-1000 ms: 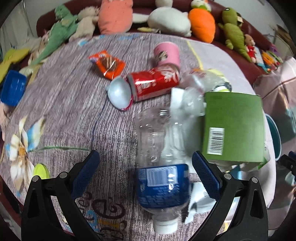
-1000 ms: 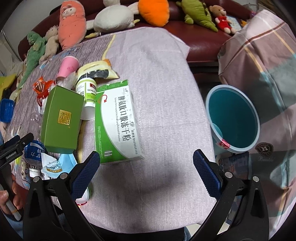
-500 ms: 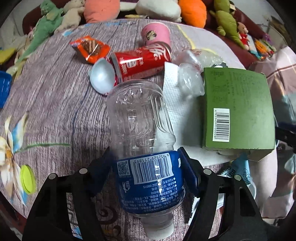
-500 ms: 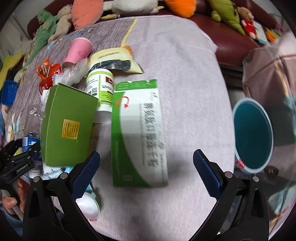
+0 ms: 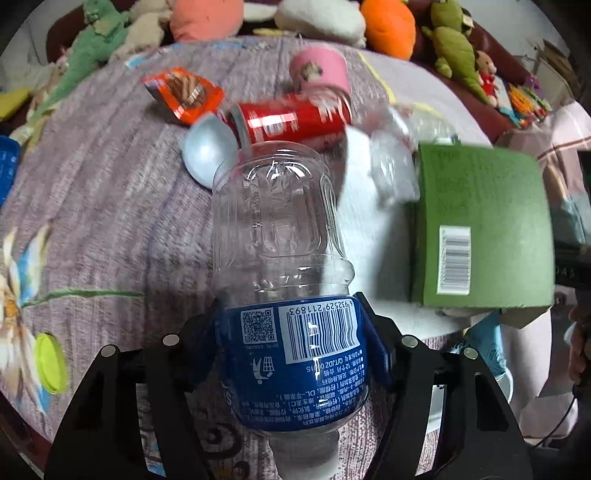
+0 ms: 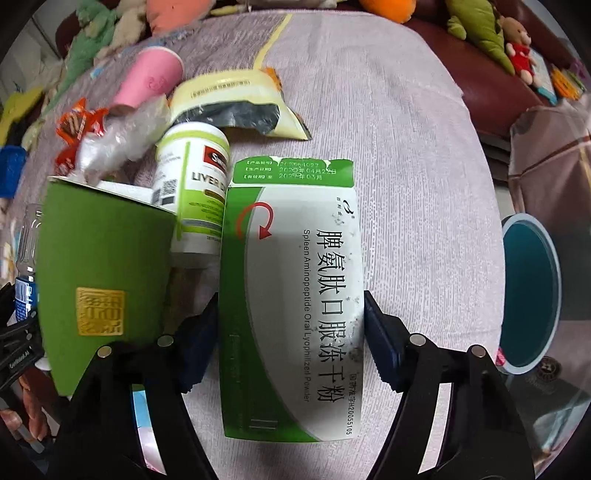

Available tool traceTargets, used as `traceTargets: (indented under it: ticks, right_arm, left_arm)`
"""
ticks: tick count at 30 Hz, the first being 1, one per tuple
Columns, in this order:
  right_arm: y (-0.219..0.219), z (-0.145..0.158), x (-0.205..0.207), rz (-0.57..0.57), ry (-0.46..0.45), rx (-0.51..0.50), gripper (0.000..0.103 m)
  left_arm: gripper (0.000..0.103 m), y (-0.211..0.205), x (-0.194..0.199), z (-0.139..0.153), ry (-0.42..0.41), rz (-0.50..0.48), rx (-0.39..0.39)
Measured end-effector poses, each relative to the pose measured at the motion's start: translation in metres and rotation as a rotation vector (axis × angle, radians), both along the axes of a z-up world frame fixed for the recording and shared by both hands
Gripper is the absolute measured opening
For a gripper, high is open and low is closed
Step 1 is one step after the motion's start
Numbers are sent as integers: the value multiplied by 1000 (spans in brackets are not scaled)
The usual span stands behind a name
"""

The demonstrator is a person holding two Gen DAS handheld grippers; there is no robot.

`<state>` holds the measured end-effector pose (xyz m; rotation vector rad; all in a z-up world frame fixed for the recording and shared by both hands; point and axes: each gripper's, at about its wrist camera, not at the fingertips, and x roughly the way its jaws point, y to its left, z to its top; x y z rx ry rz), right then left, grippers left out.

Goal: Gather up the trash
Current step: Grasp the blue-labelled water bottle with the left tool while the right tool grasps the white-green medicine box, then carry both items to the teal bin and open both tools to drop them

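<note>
**Both grippers close on trash on the bed cover**

Jaws of the left gripper [image 5: 290,354] have just been closing, and now their blue pads press on the two sides of the blue label of a clear plastic bottle [image 5: 277,236]. The bottle points away from the camera, with its white cap at the bottom edge of the left view and its clear base toward the far side. The right gripper [image 6: 290,332] has also just been closing its jaws; they now stand about two thirds open, with a green and white medicine box [image 6: 291,295] between them, and both pads touch the long sides of this box. The box lies flat on the pale purple bed cover [image 6: 406,147].

Just left of the medicine box stands a green carton [image 6: 99,266], and a white supplement jar [image 6: 195,192] lies between the two, touching both. Behind the jar lies a yellow and black pouch [image 6: 229,107], a crumpled clear wrapper [image 6: 114,144] and a pink paper cup [image 6: 151,81] on its side. In the left view, a red can [image 5: 291,122] lies beyond the bottle, with an orange snack wrapper [image 5: 183,94] near it. A teal bin [image 6: 528,295] stands on the floor, right of the bed. Plush toys [image 5: 388,22] line the far edge.
</note>
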<state>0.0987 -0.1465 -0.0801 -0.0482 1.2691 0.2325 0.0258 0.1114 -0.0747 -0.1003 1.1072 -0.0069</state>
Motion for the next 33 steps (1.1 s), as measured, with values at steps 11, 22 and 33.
traceTargets:
  ticks: [11, 22, 33]
  right_arm:
    - [-34, 34, -12, -61, -75, 117, 69]
    - [-129, 67, -33, -228, -180, 214, 69]
    - [-189, 60, -40, -273, -188, 317, 69]
  left_arm:
    - [67, -5, -10, 63, -101, 7, -21]
    - [67, -126, 15, 95, -143, -236, 34]
    - [67, -171, 30, 103, -107, -225, 57]
